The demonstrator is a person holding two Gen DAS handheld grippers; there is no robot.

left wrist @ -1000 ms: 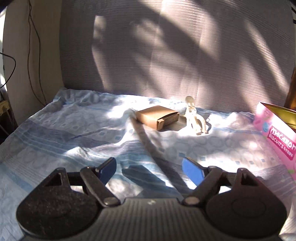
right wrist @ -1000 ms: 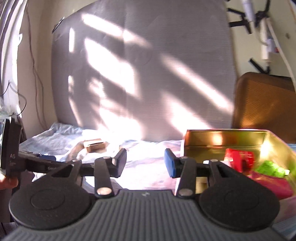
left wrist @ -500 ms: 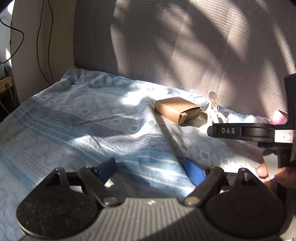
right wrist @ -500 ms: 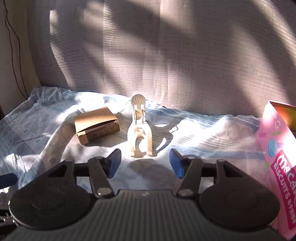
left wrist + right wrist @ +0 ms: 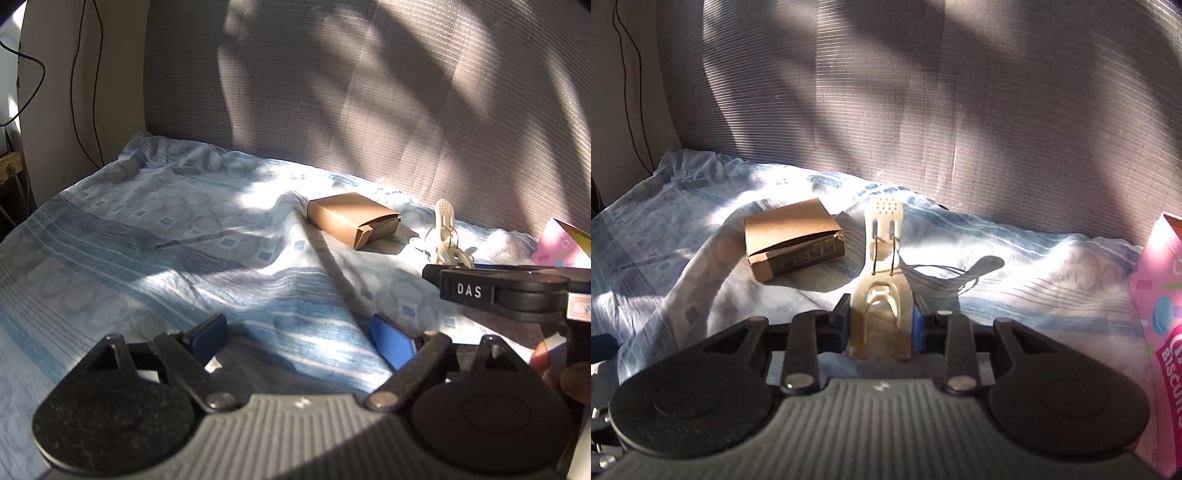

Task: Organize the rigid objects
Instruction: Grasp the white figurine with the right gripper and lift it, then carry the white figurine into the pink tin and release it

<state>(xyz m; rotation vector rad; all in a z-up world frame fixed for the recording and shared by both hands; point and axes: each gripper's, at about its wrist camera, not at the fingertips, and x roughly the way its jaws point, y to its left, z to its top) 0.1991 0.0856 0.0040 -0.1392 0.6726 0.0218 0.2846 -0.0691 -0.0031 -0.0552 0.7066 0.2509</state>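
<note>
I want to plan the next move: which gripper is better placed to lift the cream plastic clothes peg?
Right. The right gripper is shut on the cream plastic clothes peg; the left gripper is open, over the blue patterned bedsheet.

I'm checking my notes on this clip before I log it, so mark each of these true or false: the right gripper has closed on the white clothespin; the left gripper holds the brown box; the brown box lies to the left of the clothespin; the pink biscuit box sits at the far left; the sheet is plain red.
1. The right gripper has closed on the white clothespin. True.
2. The left gripper holds the brown box. False: it is open and empty, the box lies apart on the sheet.
3. The brown box lies left of the clothespin. True.
4. The pink biscuit box sits at the far left. False: far right.
5. The sheet is plain red. False: patterned blue and white.
</note>
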